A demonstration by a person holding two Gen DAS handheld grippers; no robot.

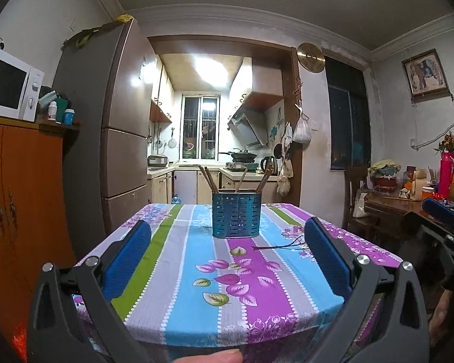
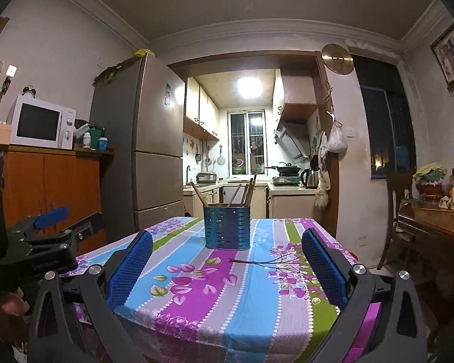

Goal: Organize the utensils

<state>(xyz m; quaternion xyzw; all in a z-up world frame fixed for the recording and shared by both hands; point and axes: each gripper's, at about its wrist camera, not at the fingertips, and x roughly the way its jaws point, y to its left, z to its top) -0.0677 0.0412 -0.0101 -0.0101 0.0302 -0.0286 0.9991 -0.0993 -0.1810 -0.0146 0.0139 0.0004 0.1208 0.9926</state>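
On the far half of the striped tablecloth (image 1: 178,275) stands the blue holder (image 1: 235,214) with chopsticks (image 1: 210,178) upright inside. Left gripper (image 1: 227,254) and right gripper (image 2: 227,260) hang spread wide, empty, well short of it.

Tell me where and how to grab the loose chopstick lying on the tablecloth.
Grip the chopstick near its middle, coming straight down from above with the right hand-held gripper. It lies flat, apart from the blue holder, so only a top-down pinch across its thin shaft looks workable.
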